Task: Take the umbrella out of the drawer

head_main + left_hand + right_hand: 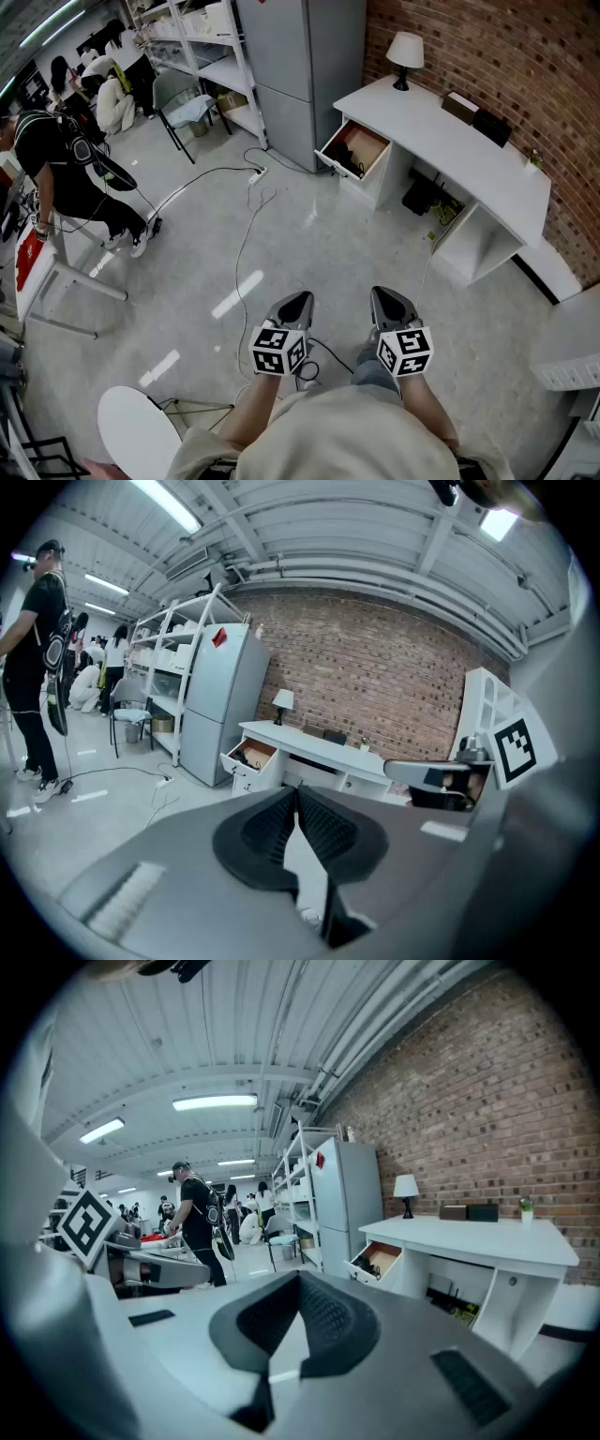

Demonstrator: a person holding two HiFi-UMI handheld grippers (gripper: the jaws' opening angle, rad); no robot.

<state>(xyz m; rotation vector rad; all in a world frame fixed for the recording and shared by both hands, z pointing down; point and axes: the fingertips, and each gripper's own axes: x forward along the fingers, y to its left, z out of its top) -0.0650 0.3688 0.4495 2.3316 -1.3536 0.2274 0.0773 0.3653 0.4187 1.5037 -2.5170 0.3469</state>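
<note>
Across the room a white desk (pixel 441 122) has its left drawer (pixel 353 150) pulled out; a dark, long thing lies inside, likely the umbrella (pixel 345 155). The drawer (pixel 251 755) also shows in the left gripper view, and the drawer (pixel 377 1259) again in the right gripper view. Both grippers are held close to my body, far from the desk. My left gripper (pixel 298 300) is shut with nothing in it, jaw tips touching (pixel 296 794). My right gripper (pixel 386 296) is shut and empty too (pixel 298 1283).
A grey cabinet (pixel 305 70) stands left of the desk, with white shelving (pixel 202 56) beyond it. A cable and power strip (pixel 255 174) lie on the floor between me and the drawer. A person (pixel 66 178) stands at the left by a table. A lamp (pixel 405 54) sits on the desk.
</note>
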